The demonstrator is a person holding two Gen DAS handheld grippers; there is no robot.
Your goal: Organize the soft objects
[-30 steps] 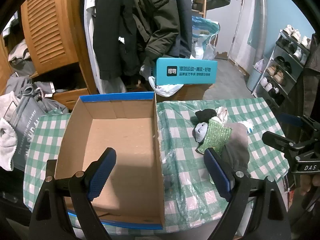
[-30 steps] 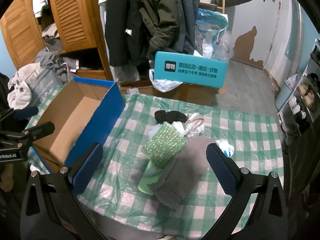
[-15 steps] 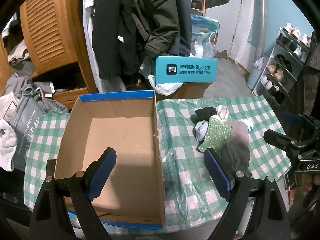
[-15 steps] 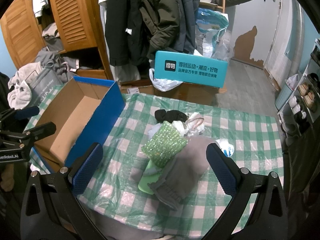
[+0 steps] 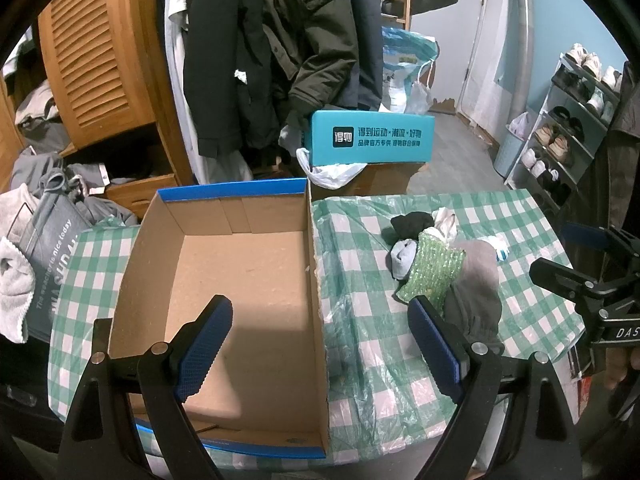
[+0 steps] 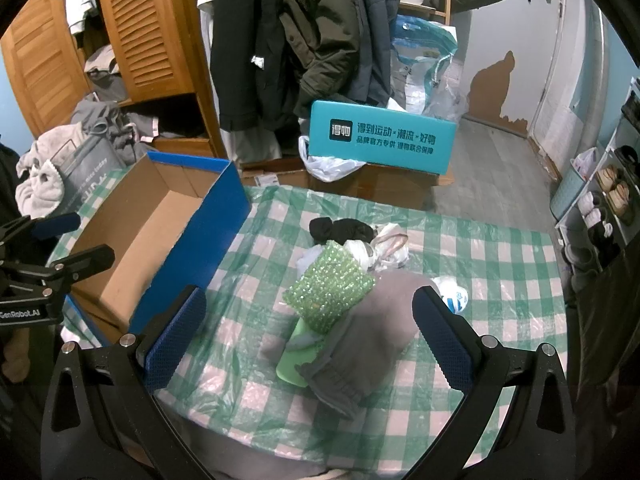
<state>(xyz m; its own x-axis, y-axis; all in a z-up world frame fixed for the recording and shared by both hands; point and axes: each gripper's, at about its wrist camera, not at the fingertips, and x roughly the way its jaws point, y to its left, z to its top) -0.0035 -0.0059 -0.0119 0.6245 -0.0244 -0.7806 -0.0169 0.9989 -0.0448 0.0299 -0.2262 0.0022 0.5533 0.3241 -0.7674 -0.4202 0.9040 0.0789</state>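
A pile of soft things lies on the green checked tablecloth (image 6: 500, 264): a grey knit hat (image 6: 372, 328), a green sparkly cloth (image 6: 330, 290), a black sock (image 6: 340, 229) and a pale bundle (image 6: 384, 250). The pile also shows in the left wrist view, with the hat (image 5: 476, 280) and the green cloth (image 5: 434, 270). An open, empty cardboard box (image 5: 240, 280) with blue sides stands left of the pile. My left gripper (image 5: 320, 344) is open above the box's right wall. My right gripper (image 6: 308, 332) is open, above the near end of the pile.
A teal box (image 6: 382, 138) sits on a carton behind the table. Coats (image 6: 312, 32) hang behind it, beside a wooden louvred wardrobe (image 6: 136, 32). A shoe rack (image 5: 568, 120) stands at the right. Grey clothes and a bag (image 5: 48, 248) lie at the left.
Both grippers stay open and nearly still. The left wrist view has drifted slightly, so the table sits a touch higher in it.
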